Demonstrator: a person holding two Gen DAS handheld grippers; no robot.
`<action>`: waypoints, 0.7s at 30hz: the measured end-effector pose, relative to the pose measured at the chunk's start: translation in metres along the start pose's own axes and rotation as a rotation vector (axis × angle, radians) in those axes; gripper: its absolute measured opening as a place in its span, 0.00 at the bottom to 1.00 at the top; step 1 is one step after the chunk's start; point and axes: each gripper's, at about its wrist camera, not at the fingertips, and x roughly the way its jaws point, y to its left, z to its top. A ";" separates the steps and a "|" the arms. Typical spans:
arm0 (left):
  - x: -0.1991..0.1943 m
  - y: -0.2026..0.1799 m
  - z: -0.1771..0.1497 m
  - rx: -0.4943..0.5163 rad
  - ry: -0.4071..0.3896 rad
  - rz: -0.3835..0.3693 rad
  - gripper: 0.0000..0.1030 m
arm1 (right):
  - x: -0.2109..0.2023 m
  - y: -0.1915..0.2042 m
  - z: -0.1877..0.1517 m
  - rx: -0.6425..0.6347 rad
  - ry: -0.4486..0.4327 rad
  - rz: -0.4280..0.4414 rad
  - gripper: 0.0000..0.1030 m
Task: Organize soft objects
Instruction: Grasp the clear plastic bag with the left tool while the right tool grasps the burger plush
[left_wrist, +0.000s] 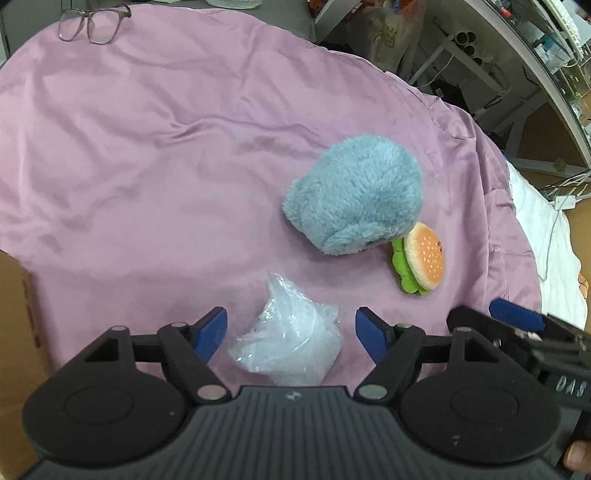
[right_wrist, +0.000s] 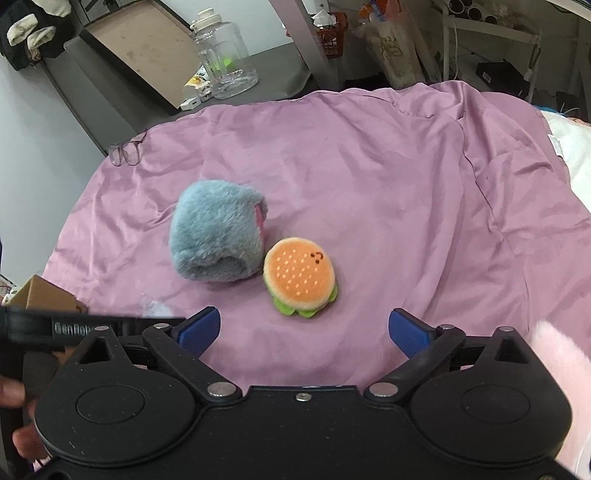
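A: Along the far edge of the pink sheet (left_wrist: 147, 147), what is listed?

B: One pair of glasses (left_wrist: 92, 24) is noted there; wide bare cloth is seen left of the toys.

A: Soft items, counted?

B: One blue plush (left_wrist: 354, 199) is logged mid-sheet, touched by one burger plush (left_wrist: 424, 260) on its right. One crumpled plastic bag (left_wrist: 288, 336) is recorded between the spread fingers of the left tool (left_wrist: 290, 328).

A: The right tool (right_wrist: 303, 328)?

B: Held wide, nothing gripped, just short of the burger plush.
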 end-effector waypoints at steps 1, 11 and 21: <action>0.002 0.000 -0.001 0.003 -0.001 0.002 0.65 | 0.003 0.000 0.002 -0.003 0.001 -0.002 0.96; 0.000 0.007 0.000 0.008 -0.020 -0.030 0.40 | 0.039 0.015 0.016 -0.075 0.013 -0.030 0.91; -0.026 0.011 -0.004 0.015 -0.069 -0.093 0.33 | 0.025 0.015 0.006 -0.047 0.063 -0.043 0.39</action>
